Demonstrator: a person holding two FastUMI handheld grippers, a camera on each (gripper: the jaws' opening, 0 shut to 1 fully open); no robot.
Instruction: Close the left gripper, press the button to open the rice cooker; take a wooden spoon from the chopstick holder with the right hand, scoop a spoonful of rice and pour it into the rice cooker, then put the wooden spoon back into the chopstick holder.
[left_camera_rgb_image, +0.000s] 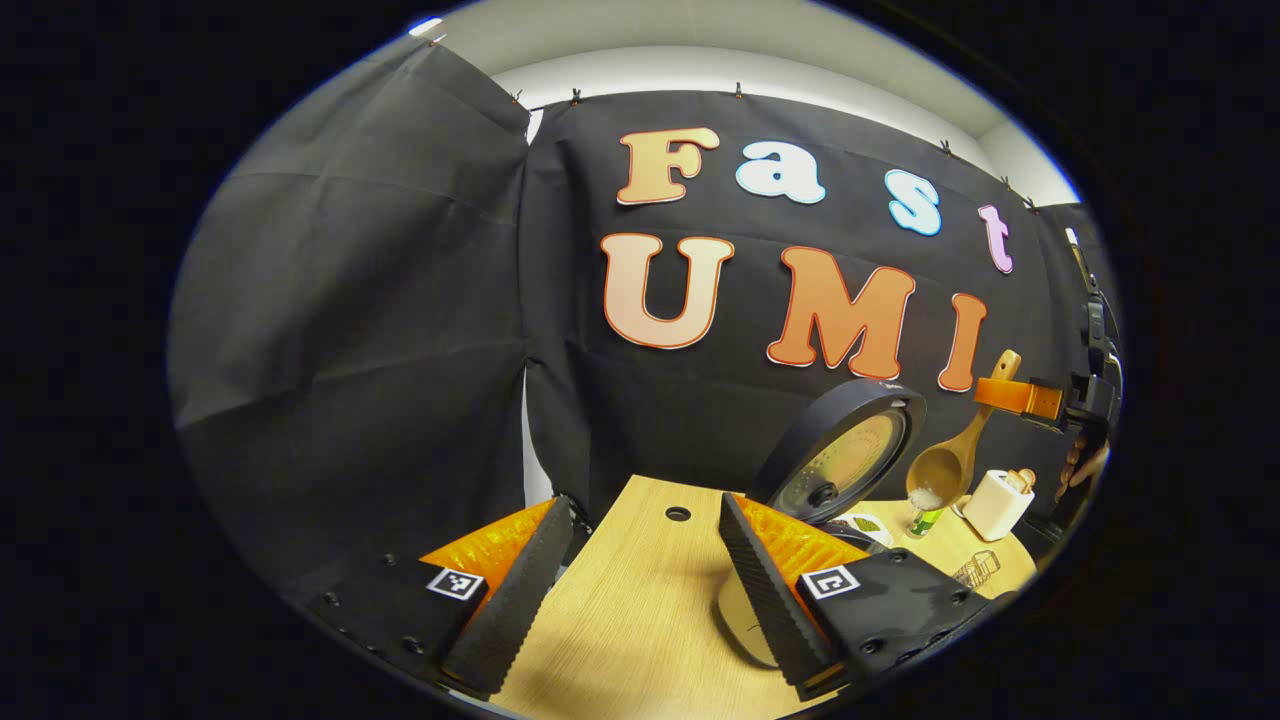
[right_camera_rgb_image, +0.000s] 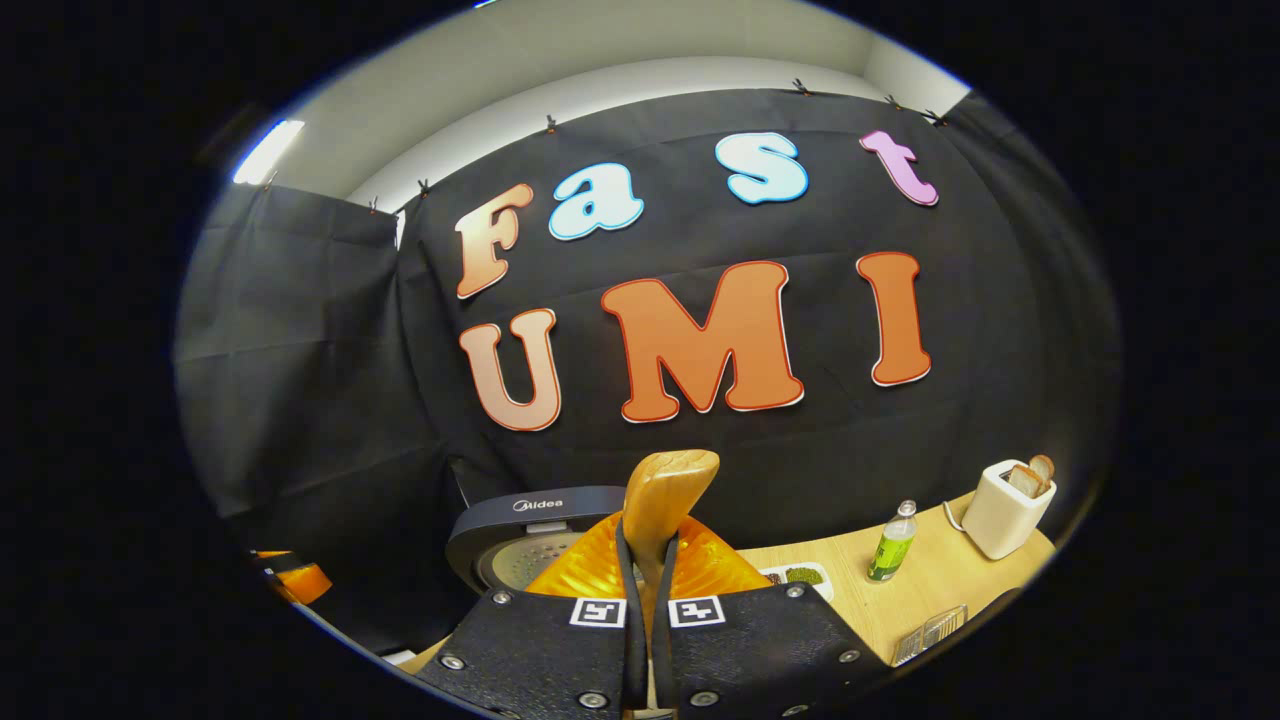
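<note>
My left gripper (left_camera_rgb_image: 640, 600) is open over the wooden table (left_camera_rgb_image: 640, 620), with nothing between its fingers. To its right the dark rice cooker (left_camera_rgb_image: 850, 450) stands with its round lid raised; its body is hidden behind my finger. A wooden spoon (left_camera_rgb_image: 945, 465) hangs beside the lid, bowl down, with a little white rice in it. The right gripper (left_camera_rgb_image: 1025, 397) holds that spoon by the handle. In the right gripper view my right gripper (right_camera_rgb_image: 647, 605) is shut on the spoon handle (right_camera_rgb_image: 665, 495), with the cooker lid (right_camera_rgb_image: 530, 525) just beyond on the left.
A white toaster (right_camera_rgb_image: 1005, 505) with bread and a green bottle (right_camera_rgb_image: 890, 545) stand at the table's right. A small plate (right_camera_rgb_image: 800, 575) and a clear ribbed container (right_camera_rgb_image: 930, 625) lie nearer. A pale round object (left_camera_rgb_image: 745, 625) sits partly behind my left gripper's finger.
</note>
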